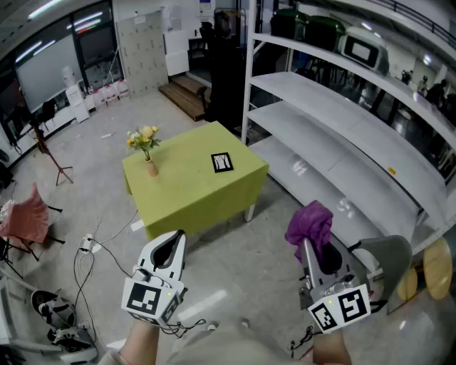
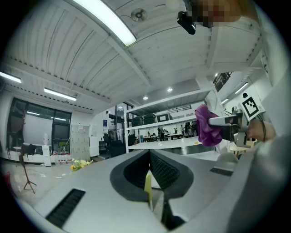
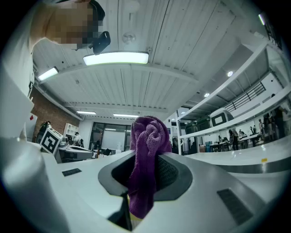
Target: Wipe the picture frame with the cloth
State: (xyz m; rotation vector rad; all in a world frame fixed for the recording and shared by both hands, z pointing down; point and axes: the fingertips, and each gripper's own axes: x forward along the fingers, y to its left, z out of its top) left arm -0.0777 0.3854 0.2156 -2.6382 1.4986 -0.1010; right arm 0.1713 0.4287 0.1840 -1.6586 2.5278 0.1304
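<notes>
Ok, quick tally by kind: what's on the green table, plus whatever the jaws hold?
Frame: 1
Vase of flowers: 1
Cloth: 1
Total: 3

No legible text, brand name or number in any view.

Coded signs only:
- Left marker cube (image 1: pixel 151 299) on left gripper (image 1: pixel 174 246): black-and-white square markers, no letters or digits.
- Right marker cube (image 1: pixel 340 308) on right gripper (image 1: pixel 307 244): same marker type, different pattern.
- Picture frame (image 1: pixel 223 162) on green table (image 1: pixel 187 199): black-and-white graphic, no characters discernible.
- Sheets on far wall (image 1: pixel 173 20): print too small to read.
- Yellow tag (image 1: pixel 391 171) on shelf edge: illegible.
</notes>
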